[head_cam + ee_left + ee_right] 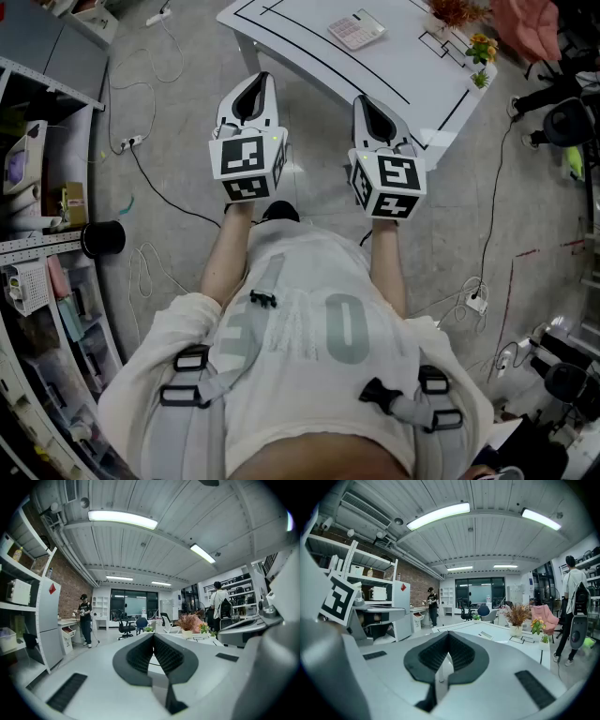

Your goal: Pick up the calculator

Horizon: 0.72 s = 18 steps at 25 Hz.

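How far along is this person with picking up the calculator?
Done: nothing yet. The calculator lies untouched on the white table. In hand: nothing. The left tool and right tool are both shut and empty, held side by side short of the table. Left to do: reach the calculator, open a tool, close it on the calculator and lift.

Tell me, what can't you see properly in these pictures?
- calculator: in the head view it is too small to read its keys or screen.
- table: in the head view its far end is cut off by the top edge.
- Left gripper view: the left gripper covers most of the tabletop with its own body, so no calculator shows there.
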### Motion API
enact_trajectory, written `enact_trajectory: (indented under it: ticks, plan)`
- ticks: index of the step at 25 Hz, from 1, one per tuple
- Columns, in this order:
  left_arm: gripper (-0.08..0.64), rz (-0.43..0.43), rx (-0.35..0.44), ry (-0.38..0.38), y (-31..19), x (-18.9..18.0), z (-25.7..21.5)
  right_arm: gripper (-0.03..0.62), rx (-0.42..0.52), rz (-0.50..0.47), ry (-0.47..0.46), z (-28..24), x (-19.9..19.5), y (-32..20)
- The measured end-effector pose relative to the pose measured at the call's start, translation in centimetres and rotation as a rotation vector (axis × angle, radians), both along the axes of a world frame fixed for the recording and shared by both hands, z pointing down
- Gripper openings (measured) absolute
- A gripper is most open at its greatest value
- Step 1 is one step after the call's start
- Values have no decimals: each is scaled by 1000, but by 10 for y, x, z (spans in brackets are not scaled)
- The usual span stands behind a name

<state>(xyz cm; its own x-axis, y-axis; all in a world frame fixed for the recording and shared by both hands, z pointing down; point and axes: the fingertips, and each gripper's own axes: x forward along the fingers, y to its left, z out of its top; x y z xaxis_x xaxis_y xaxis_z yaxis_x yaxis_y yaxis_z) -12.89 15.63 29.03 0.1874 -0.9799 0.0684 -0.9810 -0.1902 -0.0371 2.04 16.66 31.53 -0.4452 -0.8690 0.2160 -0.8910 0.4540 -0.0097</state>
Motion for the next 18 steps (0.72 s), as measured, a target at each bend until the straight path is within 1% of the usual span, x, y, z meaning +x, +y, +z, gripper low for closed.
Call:
enact_trajectory:
  ticks: [4,8,13,16,18]
  plan:
    - [20,3,5,-11,-2,5,0,6,-6,-11,6,3,5,-3]
    - [20,0,-2,-18,-7,6,2,6,-22,-34,-47,5,7,-3]
    - [20,6,-2,-48,-7,5,-1,6,-32,34,-145,3,16,-11]
    - [20,2,-4,-50,-6,-2,0,6,-40,44,-154,7,11,-14]
    - [20,-8,-3,-44,-2,-10,0,6,-50,35,-163,10,1,-14]
